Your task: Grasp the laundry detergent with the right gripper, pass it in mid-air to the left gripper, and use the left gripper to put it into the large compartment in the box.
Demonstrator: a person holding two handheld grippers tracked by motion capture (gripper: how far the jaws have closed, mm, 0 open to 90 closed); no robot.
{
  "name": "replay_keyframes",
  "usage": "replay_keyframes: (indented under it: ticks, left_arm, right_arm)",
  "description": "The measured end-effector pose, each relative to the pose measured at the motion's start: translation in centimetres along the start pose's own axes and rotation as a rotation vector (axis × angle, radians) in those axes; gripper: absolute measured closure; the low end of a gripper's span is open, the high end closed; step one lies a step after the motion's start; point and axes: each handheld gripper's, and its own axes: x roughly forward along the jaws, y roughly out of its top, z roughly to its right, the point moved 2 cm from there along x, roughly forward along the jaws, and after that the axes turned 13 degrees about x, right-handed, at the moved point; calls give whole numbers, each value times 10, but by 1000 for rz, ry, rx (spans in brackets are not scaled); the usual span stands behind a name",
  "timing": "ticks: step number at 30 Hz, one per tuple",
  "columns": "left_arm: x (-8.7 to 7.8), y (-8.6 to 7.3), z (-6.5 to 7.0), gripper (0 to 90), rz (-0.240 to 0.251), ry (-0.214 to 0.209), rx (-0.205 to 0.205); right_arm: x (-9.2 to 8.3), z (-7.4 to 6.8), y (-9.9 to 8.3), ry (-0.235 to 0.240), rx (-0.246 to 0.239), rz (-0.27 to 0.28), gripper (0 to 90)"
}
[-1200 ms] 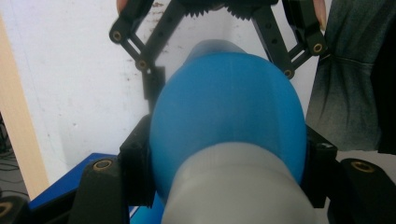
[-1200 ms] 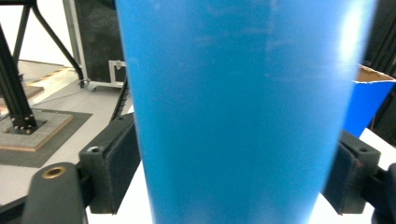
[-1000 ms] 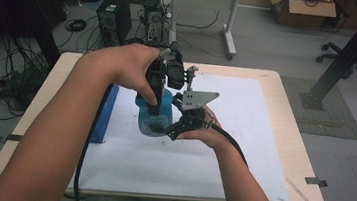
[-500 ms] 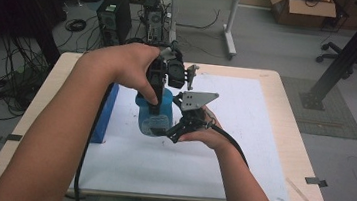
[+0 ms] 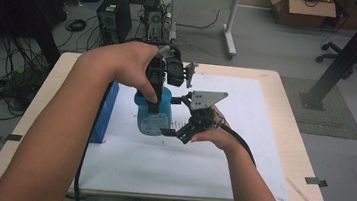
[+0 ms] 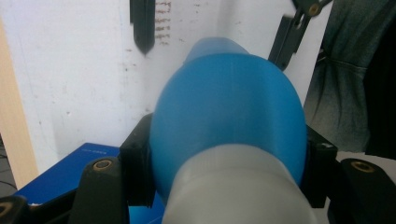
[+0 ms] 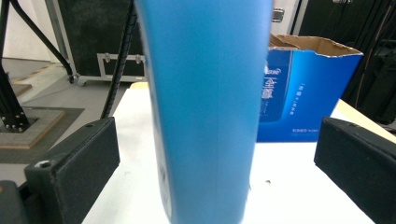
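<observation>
- Your left claw (image 5: 158, 106) comes down from above onto the blue bottle (image 5: 153, 113); in the left gripper view its two black jaws press on either side of the bottle's (image 6: 229, 116) rounded blue shoulder, so it is gripping the bottle.
- The bottle stands upright on the white sheet (image 5: 245, 112) that covers the bench (image 5: 292, 122), near the sheet's left part, with a round label on its lower front.
- Your right claw (image 5: 175, 132) lies level at the bottle's right side, low down. Its jaws have just been opening; in the right gripper view they stand wide on either side of the bottle (image 7: 205, 107) with a clear gap on each side, not pressing on it.
- A blue box (image 5: 107, 115) lies on the bench just left of the bottle; the right gripper view shows the box (image 7: 303, 93) behind the bottle with its top flaps open.
- Your right hand (image 5: 216, 132) holds its claw just beside the bottle.
</observation>
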Motion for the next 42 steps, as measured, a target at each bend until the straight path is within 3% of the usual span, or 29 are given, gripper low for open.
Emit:
replay_keyframes:
  ticks: [5,8,14,17,19,22,31,42]
  left_arm:
    - [-1,-6,-6,380,-18,-1,-38]
    - [1,-9,-9,380,-38,22,-73]
    - [-2,-12,-12,379,-27,45,-154]
    - [-5,-12,-15,379,-13,54,-216]
    - [-7,-13,-17,379,2,67,-289]
    - [-11,-14,-18,379,14,88,-342]
    - [-21,-15,-21,379,41,71,-452]
    - [-30,-26,-23,379,57,82,-561]
  right_arm:
    - [-21,4,1,-34,1,-18,1]
    - [-36,7,3,-69,-3,-34,1]
    - [-57,9,6,-100,-14,-50,1]
    - [-63,10,7,-113,-18,-63,1]
    - [-67,11,7,-121,-19,-76,1]
    - [-73,12,7,-133,-16,-95,2]
    - [-90,17,9,-167,-28,-158,3]
    - [-102,20,15,-200,-57,-265,5]
